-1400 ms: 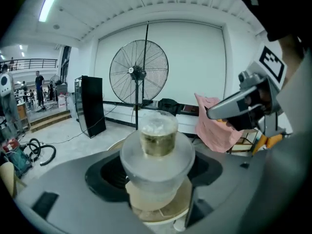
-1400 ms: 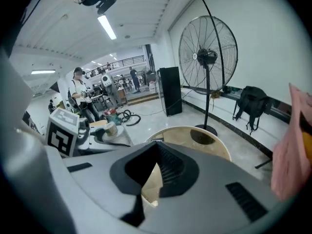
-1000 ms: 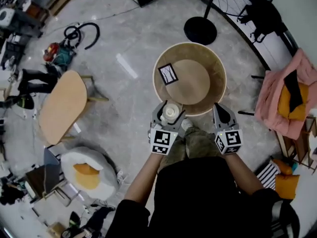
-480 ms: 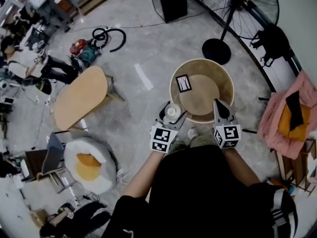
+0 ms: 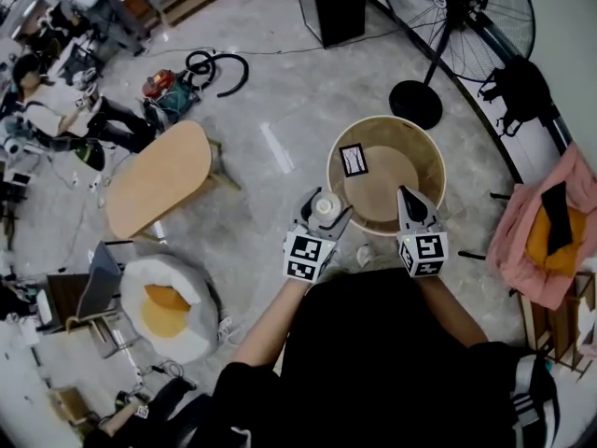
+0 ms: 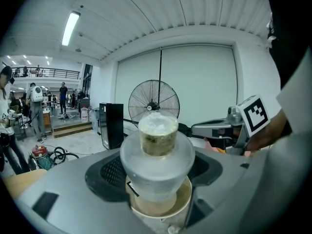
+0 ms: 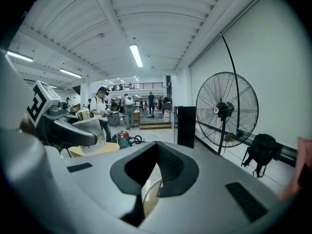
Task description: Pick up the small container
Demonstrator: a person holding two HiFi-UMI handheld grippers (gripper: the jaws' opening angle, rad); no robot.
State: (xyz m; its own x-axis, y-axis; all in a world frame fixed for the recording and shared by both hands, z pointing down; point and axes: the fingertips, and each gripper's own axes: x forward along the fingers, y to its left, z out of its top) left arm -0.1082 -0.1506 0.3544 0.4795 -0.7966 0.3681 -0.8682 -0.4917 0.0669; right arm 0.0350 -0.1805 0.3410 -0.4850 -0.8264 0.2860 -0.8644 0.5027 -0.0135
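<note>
The small container [image 5: 325,205] is a translucent jar with a pale lid, held upright between the jaws of my left gripper [image 5: 322,215], which is shut on it just left of the round wooden table [image 5: 392,183]. The left gripper view has the container [image 6: 157,152] filling the middle, gripped around its wide body. My right gripper [image 5: 409,200] is shut and empty, with its tips over the table's near rim. In the right gripper view the right gripper [image 7: 145,182] shows its jaws together, and the left gripper [image 7: 66,129] with the container [image 7: 93,134] is at the left.
A black-and-white marker card [image 5: 353,160] lies on the table. A standing fan [image 5: 448,12] and a black box [image 5: 326,3] stand beyond it. A low oval wooden table [image 5: 154,180] and an egg-shaped cushion [image 5: 168,311] are at the left. Pink cloth [image 5: 546,227] lies at the right.
The head view has swung, so the round table sits further right. The left gripper keeps hold of the container, now beside the table's rim. The right gripper stays shut.
</note>
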